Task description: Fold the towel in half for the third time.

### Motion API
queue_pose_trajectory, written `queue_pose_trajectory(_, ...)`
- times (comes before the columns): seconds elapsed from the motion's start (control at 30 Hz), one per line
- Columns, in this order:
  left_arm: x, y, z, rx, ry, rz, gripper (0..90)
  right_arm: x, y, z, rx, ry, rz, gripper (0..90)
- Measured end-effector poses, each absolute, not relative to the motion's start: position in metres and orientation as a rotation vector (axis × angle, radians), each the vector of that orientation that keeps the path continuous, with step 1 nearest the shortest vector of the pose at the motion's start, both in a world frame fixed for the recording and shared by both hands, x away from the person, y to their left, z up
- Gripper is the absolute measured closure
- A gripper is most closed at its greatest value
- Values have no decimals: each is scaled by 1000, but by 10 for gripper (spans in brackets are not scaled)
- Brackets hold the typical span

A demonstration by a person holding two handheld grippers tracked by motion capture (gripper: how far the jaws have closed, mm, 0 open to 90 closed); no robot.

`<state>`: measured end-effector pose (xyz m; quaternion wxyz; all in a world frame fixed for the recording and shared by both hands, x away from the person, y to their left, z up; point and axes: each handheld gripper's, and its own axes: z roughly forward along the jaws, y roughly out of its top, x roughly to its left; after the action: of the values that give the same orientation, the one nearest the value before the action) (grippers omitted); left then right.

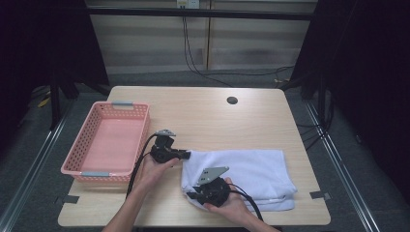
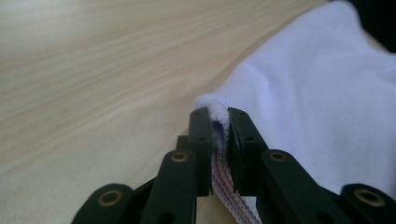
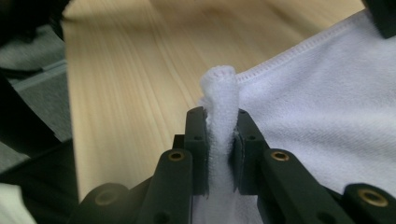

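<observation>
Now both grips are set: the left gripper and right gripper each pinch a left-edge corner of the white folded terry towel lying on the pale wooden table. Next, likely lift both corners together.

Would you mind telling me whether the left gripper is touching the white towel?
Touching. The left gripper view shows the left gripper with both jaws pressed on a bunched edge of the white towel.
</observation>
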<state>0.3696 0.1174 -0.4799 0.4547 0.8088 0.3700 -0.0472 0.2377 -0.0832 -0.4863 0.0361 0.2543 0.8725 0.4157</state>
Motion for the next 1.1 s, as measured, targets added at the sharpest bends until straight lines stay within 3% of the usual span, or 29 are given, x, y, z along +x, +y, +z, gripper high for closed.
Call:
queue_pose_trajectory(0.4, 378, 128, -441, 1866, 926, -121, 809, 252, -98, -438, 812, 2586, 1522, 794)
queue_pose_trajectory(0.9, 374, 159, -364, 1835, 888, 57, 809, 262, -53, -377, 678, 2481, 1716, 794)
queue_pose_trajectory(1.1, 375, 133, -378, 1886, 875, 31, 807, 255, -71, -387, 728, 2447, 1734, 792)
